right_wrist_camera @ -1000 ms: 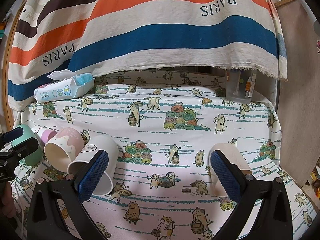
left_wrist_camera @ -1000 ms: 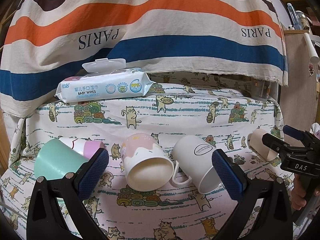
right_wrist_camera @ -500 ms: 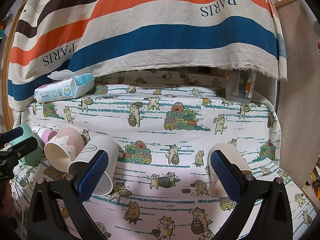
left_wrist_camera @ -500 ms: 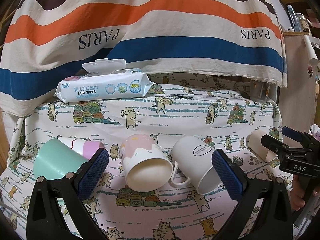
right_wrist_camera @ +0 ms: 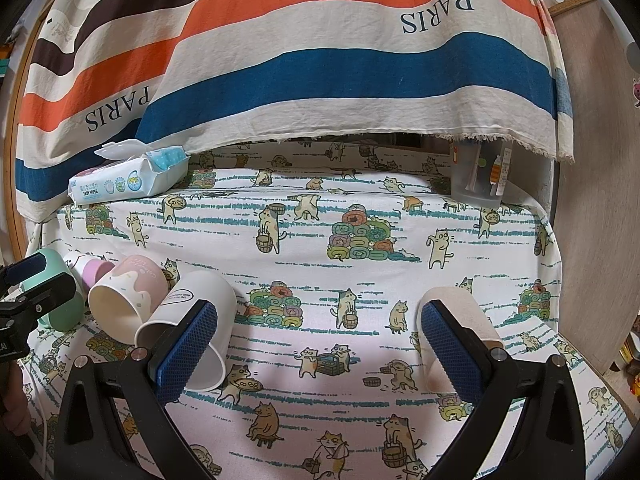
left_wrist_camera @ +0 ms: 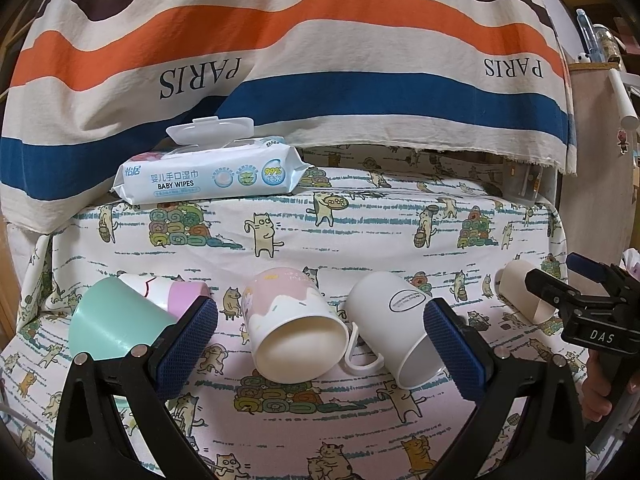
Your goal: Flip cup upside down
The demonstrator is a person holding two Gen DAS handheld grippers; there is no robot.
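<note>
Several cups lie on their sides on the cat-print cloth. In the left wrist view a pink-and-cream cup (left_wrist_camera: 294, 328) lies between the fingers of my open left gripper (left_wrist_camera: 318, 350), mouth toward me. A white mug (left_wrist_camera: 400, 332) lies to its right, a mint cup (left_wrist_camera: 112, 324) and a pink-white cup (left_wrist_camera: 168, 296) to its left. A beige cup (left_wrist_camera: 520, 292) lies far right, by my right gripper. In the right wrist view my right gripper (right_wrist_camera: 318, 354) is open and empty; the beige cup (right_wrist_camera: 460, 320) lies behind its right finger, the white mug (right_wrist_camera: 192, 320) behind its left finger.
A pack of baby wipes (left_wrist_camera: 208, 176) lies at the back left of the table. A clear container (right_wrist_camera: 478, 176) stands at the back right. A striped cloth (left_wrist_camera: 320, 60) hangs behind. A wooden panel (right_wrist_camera: 596, 200) borders the right edge.
Both grippers have barely moved; the left view shifted very slightly. No cup has moved.
</note>
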